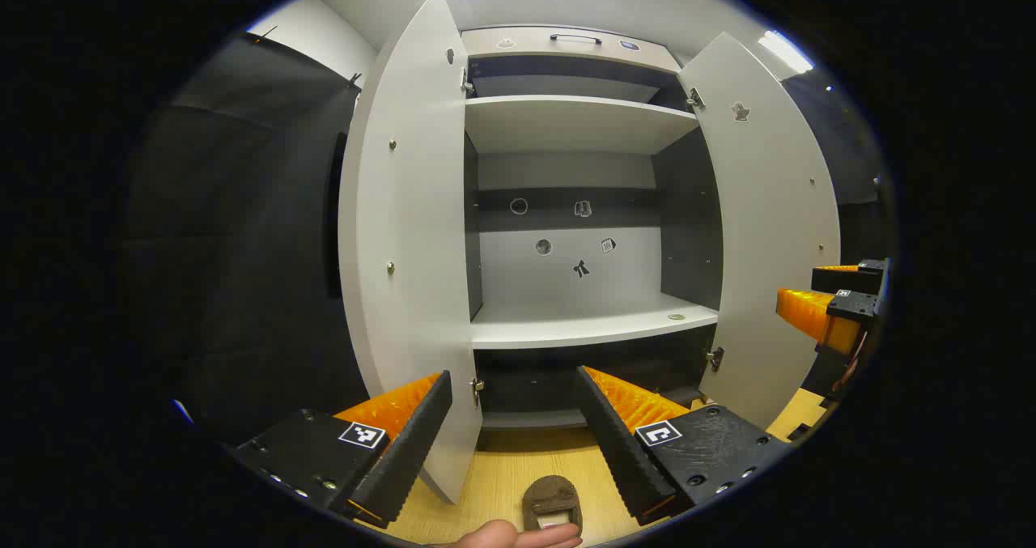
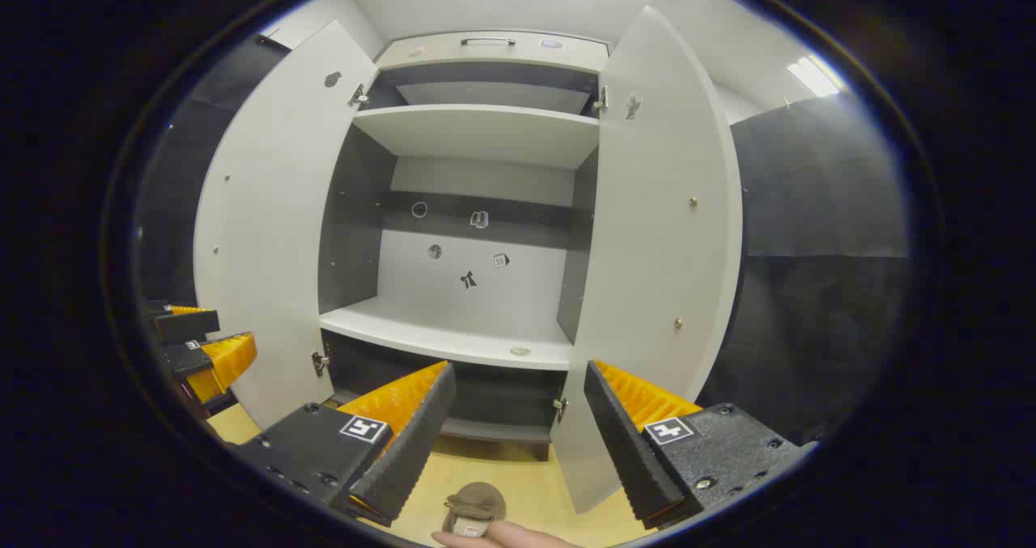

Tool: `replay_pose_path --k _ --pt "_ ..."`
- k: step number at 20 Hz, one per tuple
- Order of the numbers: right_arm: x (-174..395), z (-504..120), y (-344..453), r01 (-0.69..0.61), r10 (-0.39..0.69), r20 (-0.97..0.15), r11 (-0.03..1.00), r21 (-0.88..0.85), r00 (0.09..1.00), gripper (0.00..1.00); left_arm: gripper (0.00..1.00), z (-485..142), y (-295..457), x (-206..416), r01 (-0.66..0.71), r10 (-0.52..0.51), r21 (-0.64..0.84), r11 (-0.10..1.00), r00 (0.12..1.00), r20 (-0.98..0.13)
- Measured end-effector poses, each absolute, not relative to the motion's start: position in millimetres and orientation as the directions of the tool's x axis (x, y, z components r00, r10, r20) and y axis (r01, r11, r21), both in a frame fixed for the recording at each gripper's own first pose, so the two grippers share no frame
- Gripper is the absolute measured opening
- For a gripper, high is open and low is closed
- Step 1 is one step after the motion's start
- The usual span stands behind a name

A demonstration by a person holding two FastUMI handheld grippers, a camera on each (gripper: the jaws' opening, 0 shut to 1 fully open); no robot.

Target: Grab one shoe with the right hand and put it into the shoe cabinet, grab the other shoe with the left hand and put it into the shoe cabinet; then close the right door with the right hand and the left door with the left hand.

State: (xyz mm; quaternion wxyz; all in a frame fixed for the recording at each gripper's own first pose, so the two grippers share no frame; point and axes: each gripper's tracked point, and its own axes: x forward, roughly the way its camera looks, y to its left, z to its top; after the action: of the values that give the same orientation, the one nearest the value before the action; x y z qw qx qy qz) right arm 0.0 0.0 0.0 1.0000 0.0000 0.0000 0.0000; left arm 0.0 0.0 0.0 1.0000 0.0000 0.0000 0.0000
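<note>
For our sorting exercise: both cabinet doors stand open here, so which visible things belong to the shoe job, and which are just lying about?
Belongs to the job:
- shoe cabinet
- left door
- right door
- brown shoe on the floor
- left gripper, open
- right gripper, open

Just lying about:
- stickers on the back panel
- small disc on the shelf

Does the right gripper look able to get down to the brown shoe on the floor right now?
Probably yes: the right gripper is open, the shoe lies just below its fingers, nothing between them.
</note>
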Motion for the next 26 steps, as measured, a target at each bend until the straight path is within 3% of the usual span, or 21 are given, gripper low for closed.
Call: replay_pose_path --k 7,18,26 --pt "-5.1 1.3 3.1 -0.02 0.021 0.003 1.0 -0.019 1.0 1.0 0.96 1.4 -6.0 -0.1 0.012 -0.012 -0.006 1.0 1.0 0.006" --pt "-10.5 -25.6 28.4 -0.141 0.135 -0.089 0.987 -0.072 0.987 0.99 0.96 -1.4 -7.5 -6.2 0.014 -0.013 -0.014 1.0 1.0 0.008" --pt "-7.5 -78.5 44.7 -0.218 0.191 -0.285 0.974 -0.068 0.939 0.98 0.96 -5.6 -3.9 -3.8 0.012 -0.012 -0.016 1.0 1.0 -0.002"
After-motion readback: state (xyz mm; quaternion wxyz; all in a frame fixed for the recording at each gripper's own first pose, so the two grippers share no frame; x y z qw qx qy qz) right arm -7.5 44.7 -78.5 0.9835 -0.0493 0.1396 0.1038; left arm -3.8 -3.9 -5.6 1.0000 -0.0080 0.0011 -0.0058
